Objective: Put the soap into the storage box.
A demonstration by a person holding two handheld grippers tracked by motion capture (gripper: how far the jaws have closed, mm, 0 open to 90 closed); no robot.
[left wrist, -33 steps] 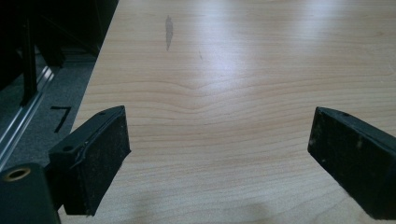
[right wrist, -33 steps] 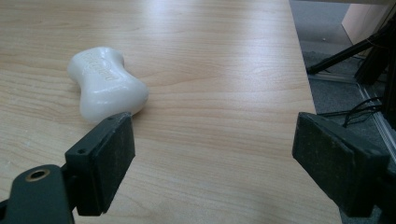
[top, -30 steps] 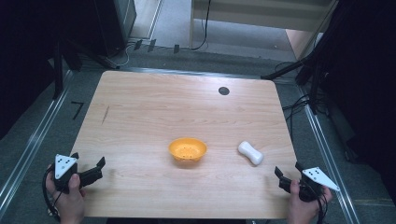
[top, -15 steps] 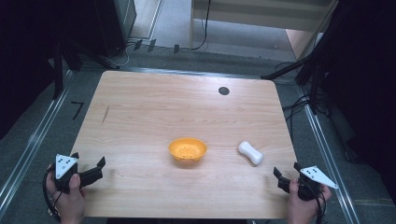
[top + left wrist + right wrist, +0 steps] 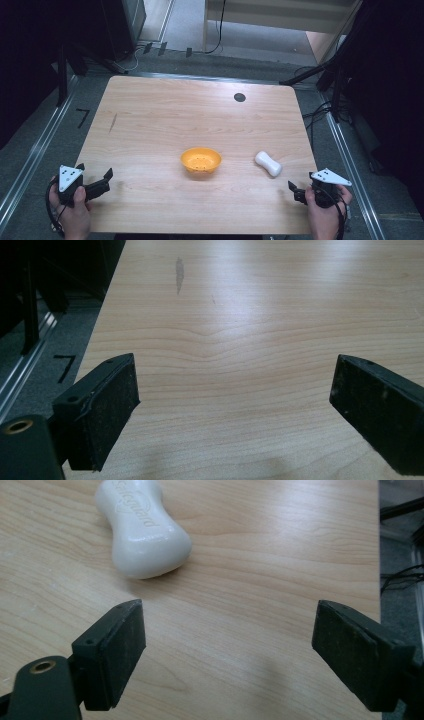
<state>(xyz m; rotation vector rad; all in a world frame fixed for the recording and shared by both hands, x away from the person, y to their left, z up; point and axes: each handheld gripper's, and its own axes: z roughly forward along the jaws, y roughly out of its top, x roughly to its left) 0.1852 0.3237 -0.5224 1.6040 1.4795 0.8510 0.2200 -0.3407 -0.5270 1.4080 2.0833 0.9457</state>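
A white soap bar with a narrow waist lies on the wooden table, right of an empty orange bowl near the middle. My right gripper is open at the table's front right corner, a short way in front of the soap. In the right gripper view the soap bar lies ahead and to the left of the open right gripper, apart from both pads. My left gripper is open at the front left edge. Bare wood lies between the jaws of the left gripper.
A black round grommet sits near the table's far edge. A dark streak marks the wood at the left. Metal rails and cables run along the floor on both sides. Wide bare wood lies behind the bowl.
My right gripper has edged slightly to the left, along the front edge. The left gripper, bowl and soap have not moved.
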